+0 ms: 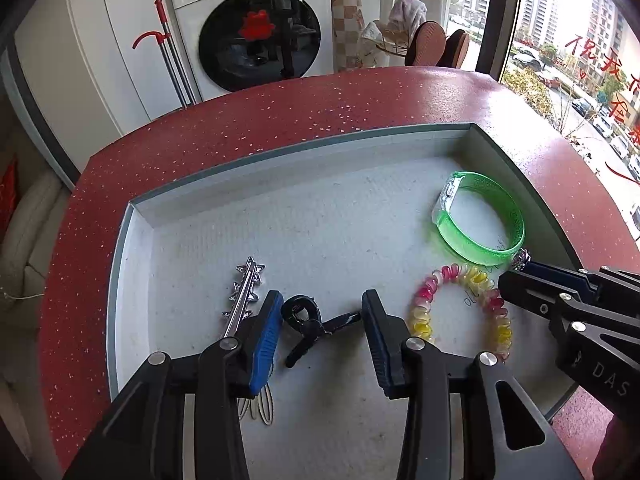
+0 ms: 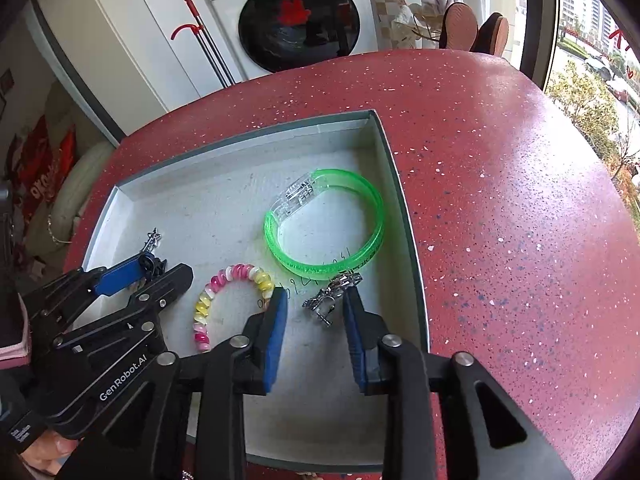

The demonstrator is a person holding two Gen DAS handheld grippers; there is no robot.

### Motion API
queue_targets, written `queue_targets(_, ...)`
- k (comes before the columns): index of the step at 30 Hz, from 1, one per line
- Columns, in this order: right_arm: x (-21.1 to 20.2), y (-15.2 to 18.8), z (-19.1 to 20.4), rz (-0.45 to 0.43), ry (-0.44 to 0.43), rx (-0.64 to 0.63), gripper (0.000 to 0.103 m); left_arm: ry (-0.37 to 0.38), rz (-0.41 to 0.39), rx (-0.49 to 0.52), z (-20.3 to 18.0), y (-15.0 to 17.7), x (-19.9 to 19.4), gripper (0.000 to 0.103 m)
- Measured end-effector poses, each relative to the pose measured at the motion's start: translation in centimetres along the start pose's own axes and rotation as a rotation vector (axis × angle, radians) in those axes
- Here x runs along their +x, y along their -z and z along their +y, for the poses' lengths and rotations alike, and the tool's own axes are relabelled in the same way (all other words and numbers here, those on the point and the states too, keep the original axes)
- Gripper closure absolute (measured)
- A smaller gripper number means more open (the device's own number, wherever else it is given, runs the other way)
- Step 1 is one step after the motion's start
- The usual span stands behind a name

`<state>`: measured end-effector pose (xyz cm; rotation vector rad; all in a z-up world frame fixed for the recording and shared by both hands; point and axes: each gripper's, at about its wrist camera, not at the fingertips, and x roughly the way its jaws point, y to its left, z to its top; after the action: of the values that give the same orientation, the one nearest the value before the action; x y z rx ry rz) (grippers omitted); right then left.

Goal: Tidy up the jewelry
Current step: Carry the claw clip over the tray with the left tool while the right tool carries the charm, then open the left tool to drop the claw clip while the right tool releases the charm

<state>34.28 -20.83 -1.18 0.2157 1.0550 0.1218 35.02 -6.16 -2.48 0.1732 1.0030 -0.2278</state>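
Observation:
A shallow grey tray (image 1: 132,248) (image 2: 404,200) lies on the red table and holds the jewelry. My left gripper (image 1: 322,304) is open, and a black hair clip (image 1: 308,326) lies on the tray floor between its fingers. A silver star hairpin (image 1: 242,296) lies just left of its left finger. My right gripper (image 2: 314,300) is open, and a silver clip (image 2: 330,298) lies between its fingers, close to the right one. A green bangle (image 1: 480,220) (image 2: 324,224) and a pink-yellow coil bracelet (image 1: 460,308) (image 2: 228,300) lie in the tray.
The red speckled table (image 2: 520,220) extends right of the tray and ends at a window. A washing machine (image 1: 256,28), a red-handled mop (image 1: 168,48) and chairs (image 1: 436,44) stand beyond the far edge. A pale looped item (image 1: 264,404) lies under my left finger.

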Motion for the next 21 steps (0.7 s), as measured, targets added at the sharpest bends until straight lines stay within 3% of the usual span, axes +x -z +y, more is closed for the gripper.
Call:
queue_targets(2,-0.5,-0.1,0.1,-0.016,-0.009,0.004,0.053,0.002,0.001,-0.009,0.2,0.0,0.0,0.045)
queue_targets(9,-3.0,-0.2,-0.6,-0.066,-0.074,0.067,0.043,0.015,-0.012,-0.019,0.3,-0.2,-0.1,0.044)
queue_targets(11,-3.7,-0.1,-0.7,-0.08,-0.083,0.077,0.043,0.017,-0.017,-0.023,0.3,-0.3,-0.2,0.026)
queue_targets(12,-3.9,-0.2,-0.7,-0.085,-0.086,0.083,0.043,0.013,-0.028,-0.026,0.3,-0.2,-0.3,0.011)
queue_targets(21,-5.6,0.2,-0.5,-0.105,-0.089,0.094,0.039,0.003,-0.058,-0.041,0.6,-0.4,-1.2,0.008)
